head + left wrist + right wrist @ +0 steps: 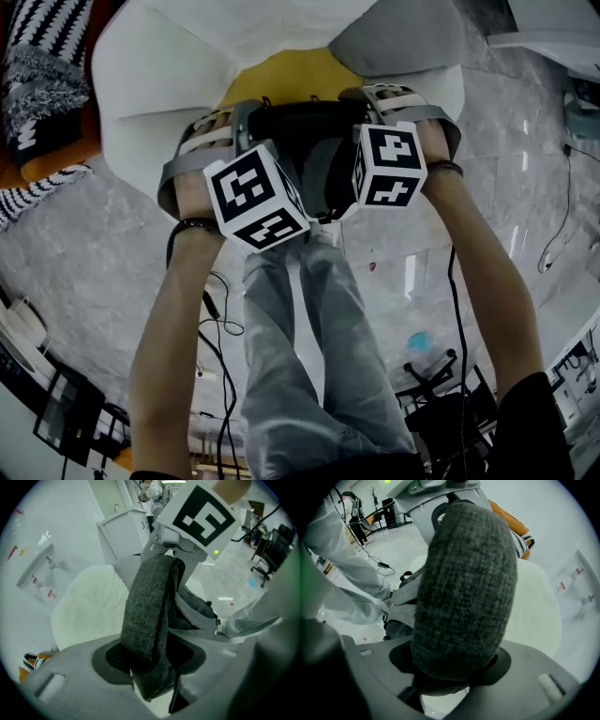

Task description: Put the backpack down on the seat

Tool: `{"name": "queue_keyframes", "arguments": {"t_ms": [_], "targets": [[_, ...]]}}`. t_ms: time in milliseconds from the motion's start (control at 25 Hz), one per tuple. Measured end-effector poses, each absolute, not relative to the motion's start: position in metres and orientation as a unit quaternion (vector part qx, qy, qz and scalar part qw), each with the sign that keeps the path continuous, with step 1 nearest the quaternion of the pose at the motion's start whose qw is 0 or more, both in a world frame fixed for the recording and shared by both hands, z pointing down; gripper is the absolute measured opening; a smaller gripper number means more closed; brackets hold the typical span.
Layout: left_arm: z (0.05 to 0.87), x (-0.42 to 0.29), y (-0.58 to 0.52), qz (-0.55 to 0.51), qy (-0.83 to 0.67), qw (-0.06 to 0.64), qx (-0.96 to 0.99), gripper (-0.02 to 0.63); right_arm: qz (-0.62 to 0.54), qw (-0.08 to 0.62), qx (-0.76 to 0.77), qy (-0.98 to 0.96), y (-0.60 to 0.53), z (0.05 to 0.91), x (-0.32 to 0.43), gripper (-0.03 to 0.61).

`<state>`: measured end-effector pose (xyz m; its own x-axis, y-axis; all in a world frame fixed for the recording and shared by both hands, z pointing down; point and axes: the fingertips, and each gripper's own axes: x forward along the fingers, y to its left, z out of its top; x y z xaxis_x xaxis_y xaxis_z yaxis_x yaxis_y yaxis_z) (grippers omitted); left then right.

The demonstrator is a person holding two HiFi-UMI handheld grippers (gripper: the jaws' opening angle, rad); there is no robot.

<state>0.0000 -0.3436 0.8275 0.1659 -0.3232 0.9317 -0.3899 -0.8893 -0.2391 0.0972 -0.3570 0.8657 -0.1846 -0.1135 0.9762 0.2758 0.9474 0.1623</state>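
Near: left gripper (150, 667) clamps a grey strap (147, 606); right gripper (454, 667) clamps the second strap (466, 583). The backpack (300, 131) hangs between them, over the white seat (159, 84) at 12 o'clock. Judgement: lower level onto yellow cushion (281, 80); release only once weight rests.

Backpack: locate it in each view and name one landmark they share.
Head view: backpack at top centre, over the white seat.
Left gripper view: its gray strap runs up the middle.
Right gripper view: its padded strap fills the centre.
Shared landmark: the white seat.
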Motion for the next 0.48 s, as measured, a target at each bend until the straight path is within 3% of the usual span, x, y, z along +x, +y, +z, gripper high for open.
{"name": "queue_keyframes", "arguments": {"t_ms": [240, 480], "targets": [[0.866, -0.015, -0.388, 0.614, -0.297, -0.031, 0.73, 0.233, -0.171, 0.632, 0.018, -0.756, -0.401, 0.907, 0.083, 0.283], [0.907, -0.028, -0.427, 0.601, -0.367, -0.043, 0.709, 0.277, -0.16, 0.615, 0.107, -0.765, -0.445, 0.944, 0.079, 0.383]]}}
